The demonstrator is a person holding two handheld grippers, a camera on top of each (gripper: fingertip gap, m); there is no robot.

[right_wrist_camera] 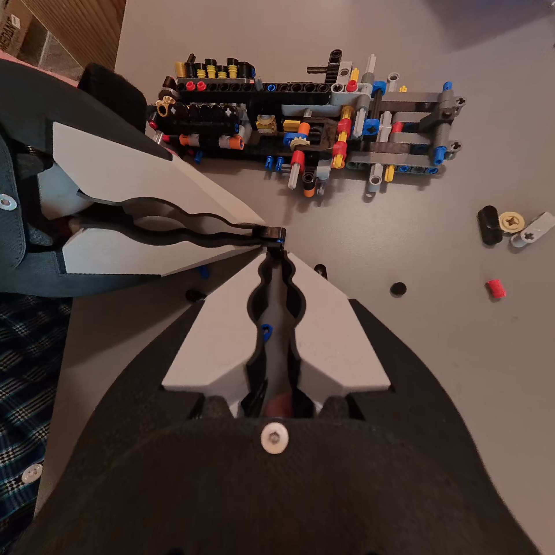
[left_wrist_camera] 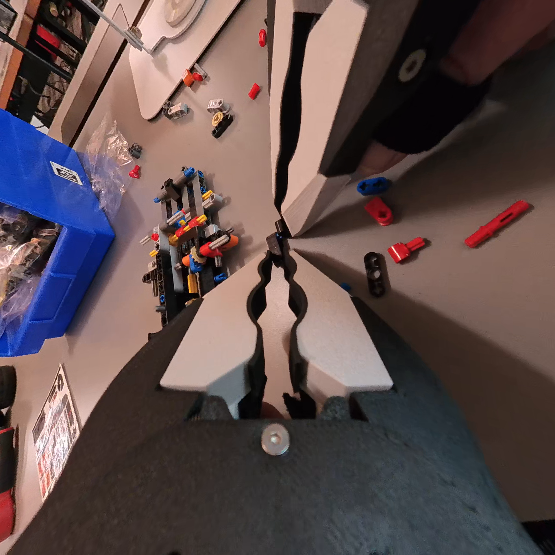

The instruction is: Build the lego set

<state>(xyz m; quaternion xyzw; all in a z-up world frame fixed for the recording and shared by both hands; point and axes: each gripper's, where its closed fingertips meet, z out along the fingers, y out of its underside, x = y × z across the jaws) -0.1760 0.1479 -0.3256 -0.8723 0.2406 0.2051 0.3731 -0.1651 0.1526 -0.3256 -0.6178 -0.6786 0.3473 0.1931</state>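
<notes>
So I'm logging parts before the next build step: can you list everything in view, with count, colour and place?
lego assembly: one, black, grey, multicoloured, lying on the table beyond the grippers.
small black piece: one, black with a blue pin, pinched between both grippers' tips.
loose pieces: over a dozen, mostly red, some black, blue, grey, scattered on the table.
long red axle: one, red, at the far right of the left wrist view.
blue bin: one, blue, holding bagged parts, left of the assembly.
plastic bag: one, clear, beside the bin.
sticker sheet: one, printed, table edge.
table: one, grey.
left gripper: grey fingers, shut on the piece.
right gripper: grey fingers, shut on the piece.
</notes>
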